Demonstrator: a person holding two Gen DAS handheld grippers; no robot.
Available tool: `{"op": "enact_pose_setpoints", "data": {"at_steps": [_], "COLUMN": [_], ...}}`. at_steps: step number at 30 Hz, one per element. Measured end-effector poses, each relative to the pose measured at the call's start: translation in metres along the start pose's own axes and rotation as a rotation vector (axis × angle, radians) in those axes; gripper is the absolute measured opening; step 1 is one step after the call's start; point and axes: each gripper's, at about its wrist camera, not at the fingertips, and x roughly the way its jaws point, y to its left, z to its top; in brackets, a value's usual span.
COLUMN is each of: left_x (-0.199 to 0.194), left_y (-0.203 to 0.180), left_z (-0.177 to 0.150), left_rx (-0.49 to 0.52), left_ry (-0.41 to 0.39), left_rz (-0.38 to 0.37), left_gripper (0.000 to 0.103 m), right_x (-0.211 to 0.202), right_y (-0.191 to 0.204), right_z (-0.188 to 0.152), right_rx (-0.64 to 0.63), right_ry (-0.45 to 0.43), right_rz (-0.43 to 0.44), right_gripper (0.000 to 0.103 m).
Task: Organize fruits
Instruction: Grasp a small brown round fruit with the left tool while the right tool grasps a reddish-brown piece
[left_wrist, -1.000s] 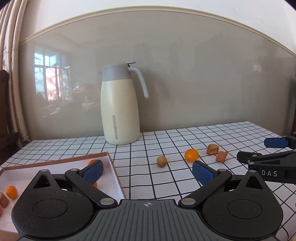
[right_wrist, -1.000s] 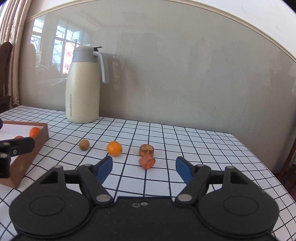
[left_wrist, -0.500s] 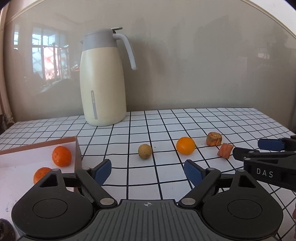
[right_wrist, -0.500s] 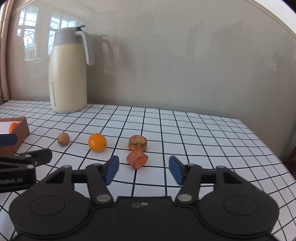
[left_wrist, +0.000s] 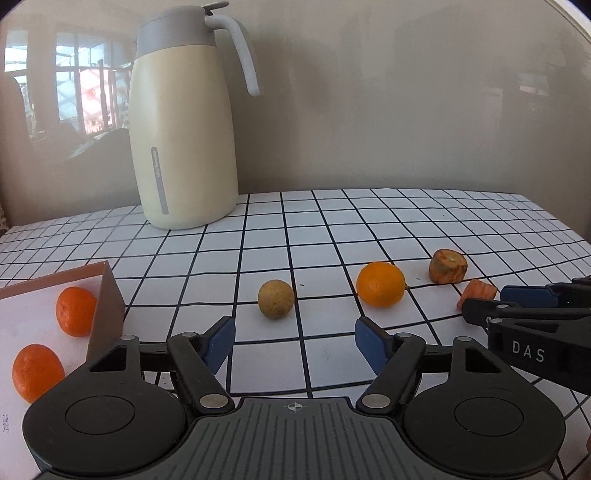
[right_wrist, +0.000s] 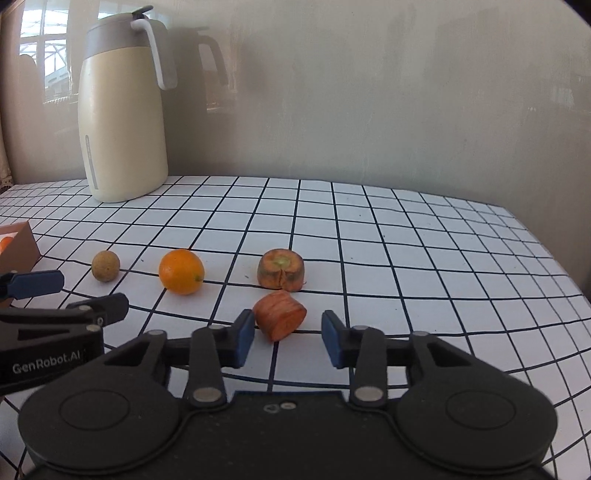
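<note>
On the checked table lie a small brown round fruit (left_wrist: 276, 298) (right_wrist: 105, 266), an orange (left_wrist: 380, 283) (right_wrist: 181, 271), a carrot top piece (left_wrist: 448, 266) (right_wrist: 281, 273) and an orange carrot chunk (left_wrist: 477, 292) (right_wrist: 279, 314). My left gripper (left_wrist: 294, 342) is open and empty, just short of the brown fruit. My right gripper (right_wrist: 288, 339) is open, its blue pads either side of the near end of the carrot chunk. A brown box (left_wrist: 105, 302) at the left holds two oranges (left_wrist: 75, 311).
A cream thermos jug (left_wrist: 183, 125) (right_wrist: 122, 110) stands at the back left against the grey wall. The table's right edge (right_wrist: 554, 251) drops off at the right. Each gripper shows at the side of the other's view.
Both grippers have moved forward and lower toward the fruits. The right gripper has closed in around the carrot chunk; the left has shifted right, away from the box.
</note>
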Motion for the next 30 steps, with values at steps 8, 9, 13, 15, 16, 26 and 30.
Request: {"op": "enact_pose_setpoints", "data": {"at_steps": [8,9,13,15,16,26,30], "left_x": [0.024,0.027,0.033,0.031,0.03,0.015,0.003], "left_y": [0.003,0.002,-0.004,-0.01,-0.012,-0.011,-0.014], "left_z": [0.014,0.015,0.016,0.015,0.014,0.007,0.005], "left_rx": [-0.016,-0.012,0.02,0.056,0.064,0.036,0.047], "left_ry": [0.021,0.026,0.042,0.034,0.033,0.013,0.002], "left_rz": [0.006,0.005,-0.015,-0.021,-0.028,-0.062,-0.074], "left_gripper": [0.071,0.065,0.042,0.032,0.029,0.025,0.025], "right_x": [0.004,0.004,0.006,0.007,0.007,-0.005,-0.014], "right_y": [-0.009,-0.009,-0.008,-0.007,-0.006,-0.005,-0.006], "right_z": [0.006,0.005,0.004,0.004,0.005,0.01,0.009], "right_rx": [0.049,0.05,0.052,0.052,0.05,0.064,0.073], "right_ry": [-0.007,-0.007,0.003,0.005,0.007,-0.034,-0.043], "right_rz": [0.022,0.022,0.028,0.032,0.031,0.032,0.03], "right_gripper": [0.022,0.022,0.021,0.02,0.02,0.019,0.019]}}
